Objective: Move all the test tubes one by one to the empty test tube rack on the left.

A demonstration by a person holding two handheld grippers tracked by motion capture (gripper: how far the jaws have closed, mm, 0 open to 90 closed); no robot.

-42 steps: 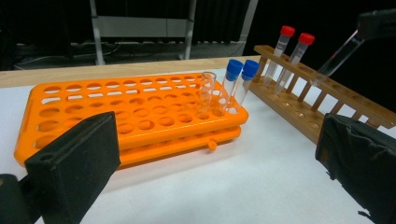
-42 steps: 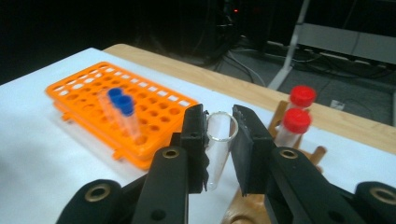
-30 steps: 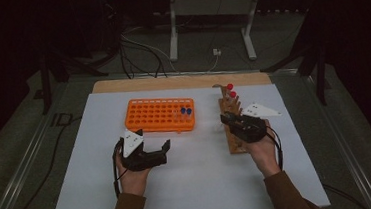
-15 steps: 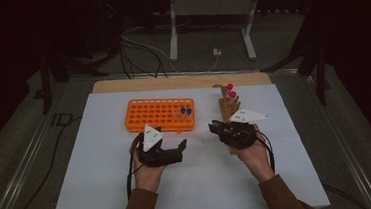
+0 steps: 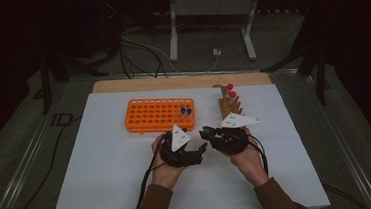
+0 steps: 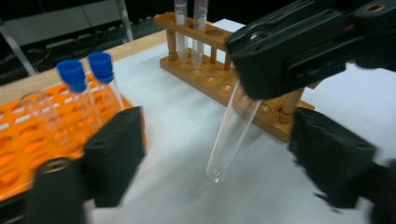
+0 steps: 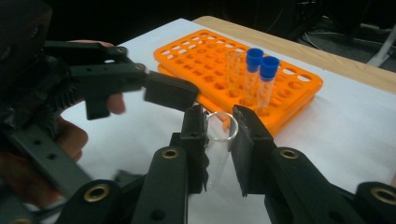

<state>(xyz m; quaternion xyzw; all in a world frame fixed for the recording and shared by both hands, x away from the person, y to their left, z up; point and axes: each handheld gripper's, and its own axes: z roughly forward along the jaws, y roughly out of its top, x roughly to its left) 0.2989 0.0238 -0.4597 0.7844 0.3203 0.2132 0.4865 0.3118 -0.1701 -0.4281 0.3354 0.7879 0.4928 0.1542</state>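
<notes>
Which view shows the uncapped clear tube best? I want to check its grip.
The left gripper view: the clear tube hangs full-length from the right gripper. The right gripper view shows its open rim between the pads; the high view hides it.

Left gripper (image 5: 203,148) beside right gripper (image 5: 207,133), orange rack (image 5: 144,118)

high view: above, looking forward and down, far | gripper views: low, close, facing each other | shared: orange rack (image 5: 160,114), clear tube (image 6: 232,131)
</notes>
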